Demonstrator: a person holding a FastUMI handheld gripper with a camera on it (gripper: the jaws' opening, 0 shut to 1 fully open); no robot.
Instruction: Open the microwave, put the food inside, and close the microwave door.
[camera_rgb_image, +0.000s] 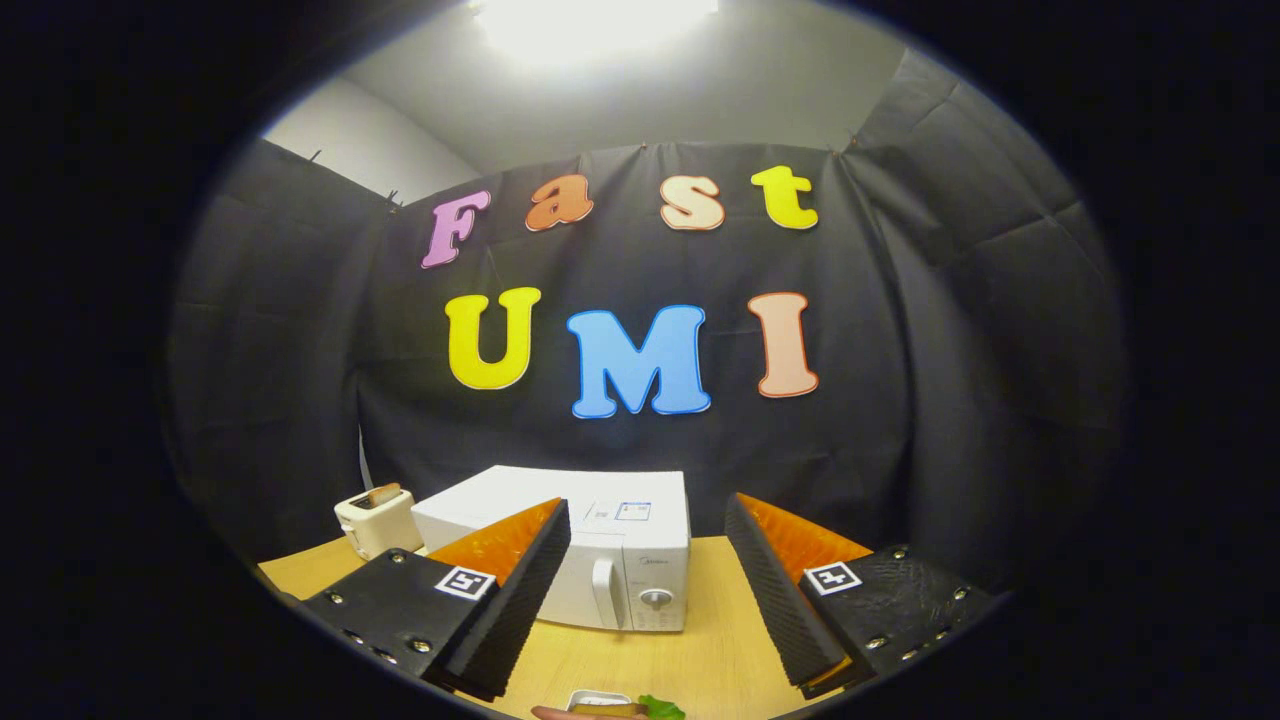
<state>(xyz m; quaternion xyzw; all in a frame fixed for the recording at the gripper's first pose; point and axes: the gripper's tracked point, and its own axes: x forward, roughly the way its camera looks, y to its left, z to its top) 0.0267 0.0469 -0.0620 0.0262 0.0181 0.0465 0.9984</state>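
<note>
Hovering with fingers apart and empty, the gripper (648, 600) faces the shut microwave (600, 550), partly hidden by one finger (520, 590); the food (615, 708) below is cut off.

1. Staged recording booth, not a real kitchen: black cloth wall (300, 380) drapes behind the microwave (600, 560).
2. Kitchen props on a wooden table (720, 640): toaster (377, 520) left of the microwave, food (625, 708) in front of it.
3. Plain ceiling with a lamp (590, 20) above the microwave.
</note>
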